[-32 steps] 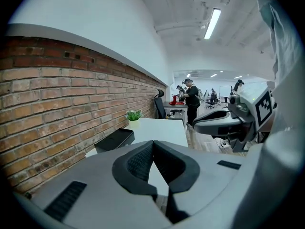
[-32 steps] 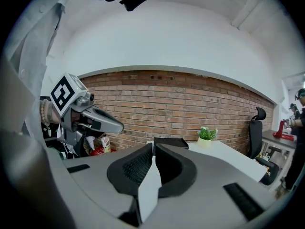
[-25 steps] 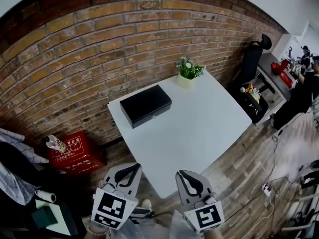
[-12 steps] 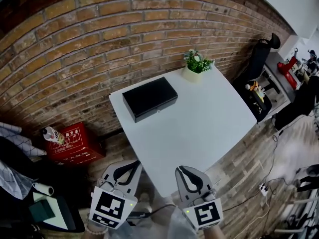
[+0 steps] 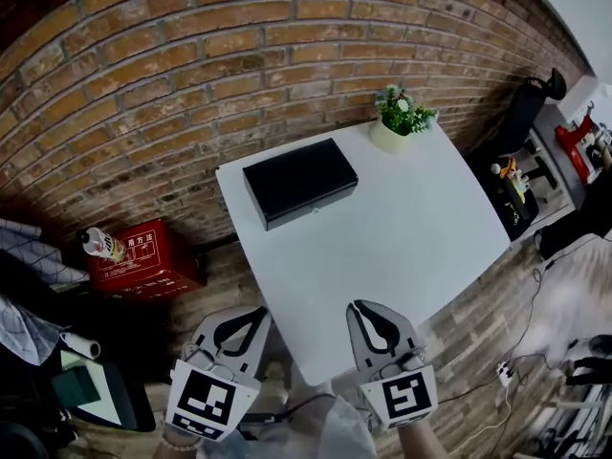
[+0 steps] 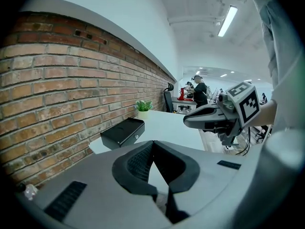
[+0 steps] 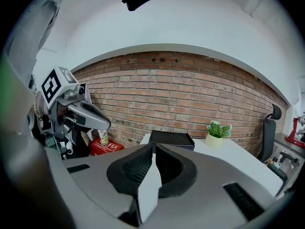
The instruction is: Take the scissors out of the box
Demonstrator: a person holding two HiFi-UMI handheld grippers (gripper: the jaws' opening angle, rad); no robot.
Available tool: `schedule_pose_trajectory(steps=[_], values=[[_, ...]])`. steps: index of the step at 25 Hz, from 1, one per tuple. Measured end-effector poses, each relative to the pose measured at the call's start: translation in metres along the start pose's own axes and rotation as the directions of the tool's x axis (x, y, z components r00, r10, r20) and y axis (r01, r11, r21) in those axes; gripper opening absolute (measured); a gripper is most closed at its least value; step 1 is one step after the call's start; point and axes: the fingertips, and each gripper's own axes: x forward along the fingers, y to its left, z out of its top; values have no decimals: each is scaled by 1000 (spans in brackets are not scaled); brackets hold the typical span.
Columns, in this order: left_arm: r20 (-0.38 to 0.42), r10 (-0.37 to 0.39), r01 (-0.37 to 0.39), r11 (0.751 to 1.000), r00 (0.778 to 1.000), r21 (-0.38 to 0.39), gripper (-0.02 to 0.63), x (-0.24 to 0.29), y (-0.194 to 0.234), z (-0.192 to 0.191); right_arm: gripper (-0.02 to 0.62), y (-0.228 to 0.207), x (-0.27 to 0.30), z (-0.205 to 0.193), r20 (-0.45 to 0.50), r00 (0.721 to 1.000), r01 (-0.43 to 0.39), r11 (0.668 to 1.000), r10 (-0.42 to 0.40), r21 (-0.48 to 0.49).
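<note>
Scissors: cannot be seen in any view. The black box [image 5: 299,181] has its lid down, so its contents are hidden. The small latch on its front face shows in the left gripper view [image 6: 122,132].

Box position (head view, clock centred on the counter [image 5: 382,247]): about 10 o'clock, near the corner by the brick wall. It lies flat with its long side roughly along the wall. The potted plant [image 5: 402,120] stands at about 1 o'clock, well apart from the box.

Change from the frame a second ago: the counter and box now lie further right and lower in the head view. The box, plant and counter sit the same relative to one another. The right gripper [image 5: 363,312] now overlaps the counter's 6 o'clock corner; earlier it was just short of it. The left gripper [image 5: 253,316] is beside that corner at 7 o'clock, over the floor.

Fingers: the left gripper's fingers [image 6: 138,163] meet at the tips and hold nothing. The right gripper's fingers [image 7: 136,168] also meet at the tips and hold nothing. Both grippers are well apart from the box.

Off the counter at 8 o'clock, a red case [image 5: 143,261] stands on the floor with a bottle [image 5: 100,247] on top.
</note>
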Motion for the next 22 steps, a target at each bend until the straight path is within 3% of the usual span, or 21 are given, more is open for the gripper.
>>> schedule_pose_trajectory(steps=[14,22], values=[[-12,102,-103,993,995,-51,17,51,26,0,51,-58,69,-18,-27,997,-72,997,71,-16],[-27,161,-163,981,987,-107,17,72,40,-9,52,-69,109,-33,-48,991,-126,991,124,-53]])
